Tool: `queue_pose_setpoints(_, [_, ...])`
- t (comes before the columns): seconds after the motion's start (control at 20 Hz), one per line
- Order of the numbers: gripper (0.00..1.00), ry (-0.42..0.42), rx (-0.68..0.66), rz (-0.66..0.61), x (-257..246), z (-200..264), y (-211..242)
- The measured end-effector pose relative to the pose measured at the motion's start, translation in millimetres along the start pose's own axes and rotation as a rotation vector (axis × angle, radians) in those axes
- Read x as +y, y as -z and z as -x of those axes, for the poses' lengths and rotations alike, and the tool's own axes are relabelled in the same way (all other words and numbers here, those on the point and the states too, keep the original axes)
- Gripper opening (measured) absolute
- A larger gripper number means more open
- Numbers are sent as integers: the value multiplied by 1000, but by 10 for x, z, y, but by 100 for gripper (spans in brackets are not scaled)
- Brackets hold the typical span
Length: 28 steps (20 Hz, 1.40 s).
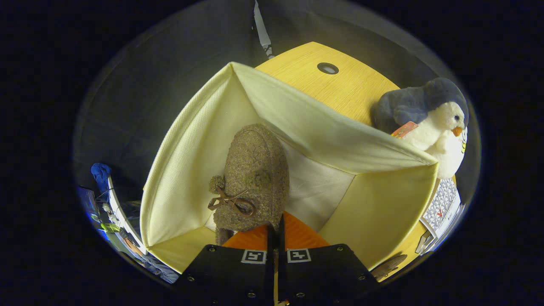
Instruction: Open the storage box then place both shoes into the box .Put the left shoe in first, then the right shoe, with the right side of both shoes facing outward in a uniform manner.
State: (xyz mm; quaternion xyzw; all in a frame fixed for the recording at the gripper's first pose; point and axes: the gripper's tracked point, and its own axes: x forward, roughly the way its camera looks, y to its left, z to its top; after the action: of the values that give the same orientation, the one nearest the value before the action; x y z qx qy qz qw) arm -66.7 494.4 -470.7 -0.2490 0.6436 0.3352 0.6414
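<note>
Brown fuzzy shoe [255, 178] stands inside the cream fabric storage box [187, 148]; gripper [276, 231] fingers pinched together on its heel, which they hide.

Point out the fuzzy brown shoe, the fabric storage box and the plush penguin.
fuzzy brown shoe [257, 170]: gripper view, on its upper, inside the box ahead of the fingers.
fabric storage box [187, 161]: gripper view, on its inner side wall.
plush penguin [437, 127]: gripper view, on its white chest.
</note>
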Motion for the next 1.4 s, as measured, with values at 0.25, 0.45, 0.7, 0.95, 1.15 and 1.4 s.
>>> queue_pose_setpoints(0.25, [20,-14,-25,-13,38,82,18])
queue_pose_setpoints(0.45, [72,-67,-145,-54,17,688,-64])
queue_pose_setpoints(0.7, [75,-50,-281,-82,-407,1499,-31])
queue_pose_setpoints(0.95, [75,-17,-342,-179,-935,1971,204])
queue_pose_setpoints(1.15, [75,-14,-349,-283,-1418,2165,638])
queue_pose_setpoints(1.4, [75,1,-335,-424,-1910,2040,1216])
